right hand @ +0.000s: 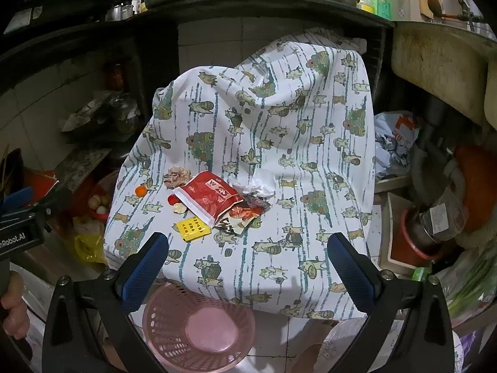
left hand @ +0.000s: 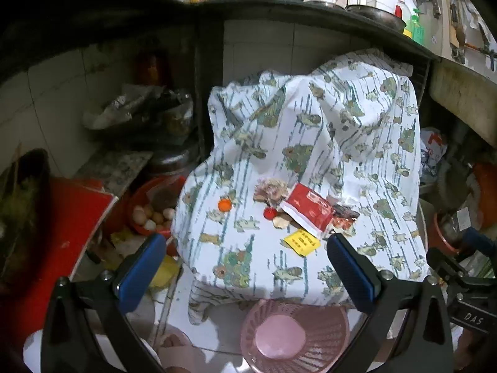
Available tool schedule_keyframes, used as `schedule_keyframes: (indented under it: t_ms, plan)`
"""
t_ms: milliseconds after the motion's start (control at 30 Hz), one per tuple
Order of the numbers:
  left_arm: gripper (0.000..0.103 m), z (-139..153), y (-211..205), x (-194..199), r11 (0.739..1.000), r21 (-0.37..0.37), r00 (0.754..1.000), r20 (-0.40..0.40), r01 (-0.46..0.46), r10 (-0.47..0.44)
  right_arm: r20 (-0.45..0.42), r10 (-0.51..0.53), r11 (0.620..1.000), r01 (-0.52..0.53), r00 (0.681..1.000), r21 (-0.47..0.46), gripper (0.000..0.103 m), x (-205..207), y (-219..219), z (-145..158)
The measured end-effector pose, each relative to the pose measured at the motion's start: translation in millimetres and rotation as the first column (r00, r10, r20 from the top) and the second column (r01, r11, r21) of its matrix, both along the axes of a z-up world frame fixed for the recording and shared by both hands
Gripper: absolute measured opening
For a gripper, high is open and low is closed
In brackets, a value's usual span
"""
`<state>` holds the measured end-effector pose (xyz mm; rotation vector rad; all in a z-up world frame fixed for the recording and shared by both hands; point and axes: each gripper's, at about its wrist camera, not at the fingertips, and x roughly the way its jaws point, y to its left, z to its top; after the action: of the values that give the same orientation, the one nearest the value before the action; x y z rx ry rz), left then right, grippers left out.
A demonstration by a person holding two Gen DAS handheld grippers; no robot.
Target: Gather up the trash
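Note:
Trash lies on a table covered with a patterned cloth [left hand: 279,143] [right hand: 279,130]: a red snack packet [left hand: 307,209] [right hand: 211,197], a yellow card [left hand: 302,242] [right hand: 193,226], an orange cap [left hand: 224,205] [right hand: 140,190], a red cap [left hand: 269,213], a crumpled white tissue [right hand: 257,186], a brownish scrap [left hand: 270,188] [right hand: 176,175] and dark wrappers [right hand: 245,214]. A pink mesh basket [left hand: 295,335] [right hand: 198,329] stands empty on the floor below the table's front edge. My left gripper [left hand: 245,267] and right gripper [right hand: 248,264] are both open and empty, hovering in front of the table above the basket.
A red bowl of eggs [left hand: 152,211] and a yellow bag [right hand: 88,245] sit left of the table. A dark counter [right hand: 264,6] with pots and bottles runs behind. A sink [right hand: 441,62], plastic bags [right hand: 394,143] and a red bucket [right hand: 413,242] crowd the right.

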<state>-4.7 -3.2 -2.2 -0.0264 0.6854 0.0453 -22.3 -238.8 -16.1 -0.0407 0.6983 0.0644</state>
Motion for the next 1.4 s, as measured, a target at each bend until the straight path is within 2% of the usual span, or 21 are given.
schedule_keyframes:
  t_ms: [133,367,600,833,1100,1400]
  plan:
    - [0.103,4.2,1.5,-1.2,0.999,0.032,1.0,0.029,-0.008,0.007,0.002,0.002,1.0,-0.002,1.0,0.001,0.103,-0.3,0.6,0.3]
    - [0.103,5.3,3.4,0.9,1.0,0.012,1.0,0.017,-0.005,0.005,0.007,-0.002,1.0,0.002,1.0,-0.014,0.103,-0.4,2.8,0.0]
    - [0.103,7.5,1.3,-0.6,0.999,0.045,0.999,0.043,-0.019,0.017,0.021,-0.006,0.999,0.007,1.0,-0.04,0.103,-2.6,4.5,-2.9]
    - [0.103,10.8,0.9,-3.9,0.999,0.046,0.998,0.065,-0.019,0.016,0.024,-0.007,0.999,0.008,1.0,-0.043,0.103,-4.7,3.4,-4.4]
    - [0.103,11.4,-5.9,-3.8,0.995,0.092,0.995,0.09,-0.038,0.03,0.035,-0.007,0.998,0.009,0.999,-0.054,0.103,-6.2,4.3,-4.6]
    - [0.103,11.8,0.9,-7.9,0.995,0.085,0.994,0.097,-0.052,0.043,0.067,0.005,0.996,0.001,0.998,-0.088,0.103,-9.3,6.7,0.1]
